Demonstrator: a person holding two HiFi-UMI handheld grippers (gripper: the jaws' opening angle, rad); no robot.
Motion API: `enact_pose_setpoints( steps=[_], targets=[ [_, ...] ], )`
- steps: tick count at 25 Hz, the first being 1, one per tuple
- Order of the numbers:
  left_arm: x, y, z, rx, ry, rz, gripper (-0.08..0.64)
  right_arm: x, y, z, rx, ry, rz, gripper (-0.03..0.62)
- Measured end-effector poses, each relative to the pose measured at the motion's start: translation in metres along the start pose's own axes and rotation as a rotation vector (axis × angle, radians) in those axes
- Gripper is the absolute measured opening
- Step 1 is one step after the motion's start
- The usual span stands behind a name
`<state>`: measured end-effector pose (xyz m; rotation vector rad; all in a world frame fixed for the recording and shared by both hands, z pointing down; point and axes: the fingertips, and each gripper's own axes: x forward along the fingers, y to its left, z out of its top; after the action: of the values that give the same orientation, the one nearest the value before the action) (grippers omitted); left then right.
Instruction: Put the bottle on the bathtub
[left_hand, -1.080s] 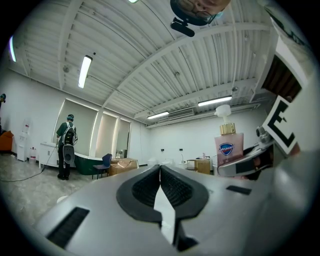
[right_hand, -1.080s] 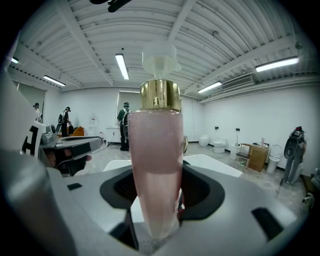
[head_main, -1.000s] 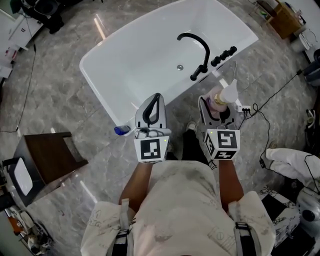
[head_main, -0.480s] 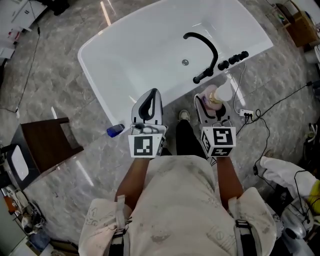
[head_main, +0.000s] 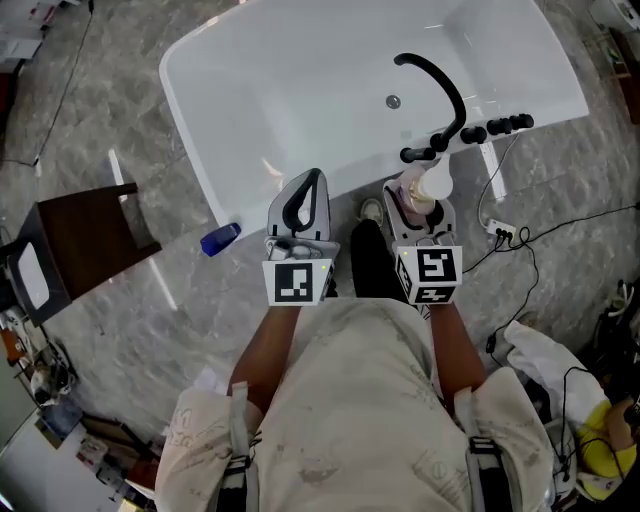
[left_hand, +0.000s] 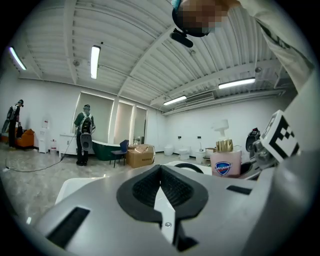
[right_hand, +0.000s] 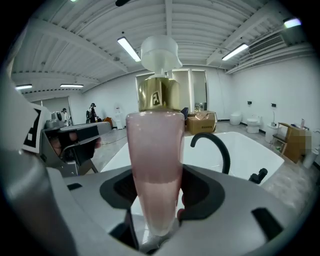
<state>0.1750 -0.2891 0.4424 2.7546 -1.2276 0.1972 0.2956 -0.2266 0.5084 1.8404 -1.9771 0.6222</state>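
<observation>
Grey marbled floor (head_main: 150, 300) spreads below us, with the white bathtub (head_main: 300, 100) ahead and its black faucet (head_main: 445, 90) on the near rim. We hold the pink bottle (right_hand: 154, 160) upright in our right gripper (right_hand: 155, 197), whose fingers (right_hand: 202, 192) are clamped on its lower body. Its white pump top sits just short of the tub's rim, near the faucet's base. Our left gripper (left_hand: 160, 170) hangs beside it, fingers (left_hand: 142, 190) pressed together on nothing. A small blue object (head_main: 220, 239) lies on the floor beside the tub.
</observation>
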Motion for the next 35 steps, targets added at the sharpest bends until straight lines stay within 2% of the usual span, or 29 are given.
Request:
enact_pose_setpoints(
  steps=[6,9,18,21,35],
  targets=[
    [0.008,0.004,-0.037,-0.023,0.129,0.097,0.003,0.046,0.001,-0.045,-0.004,0.118,0.115,0.215],
    [0.011,0.009,-0.049,-0.002,0.165,0.117,0.003,0.068,0.004,-0.060,-0.009,0.154,0.146,0.215],
    [0.027,0.014,-0.072,0.024,0.224,0.144,0.003,0.119,-0.003,-0.096,-0.053,0.211,0.173,0.213],
    [0.031,0.011,-0.076,0.003,0.234,0.156,0.003,0.131,-0.003,-0.108,-0.066,0.234,0.187,0.213],
    [0.028,0.009,-0.081,0.003,0.254,0.203,0.003,0.162,-0.009,-0.127,-0.144,0.266,0.214,0.213]
  ],
)
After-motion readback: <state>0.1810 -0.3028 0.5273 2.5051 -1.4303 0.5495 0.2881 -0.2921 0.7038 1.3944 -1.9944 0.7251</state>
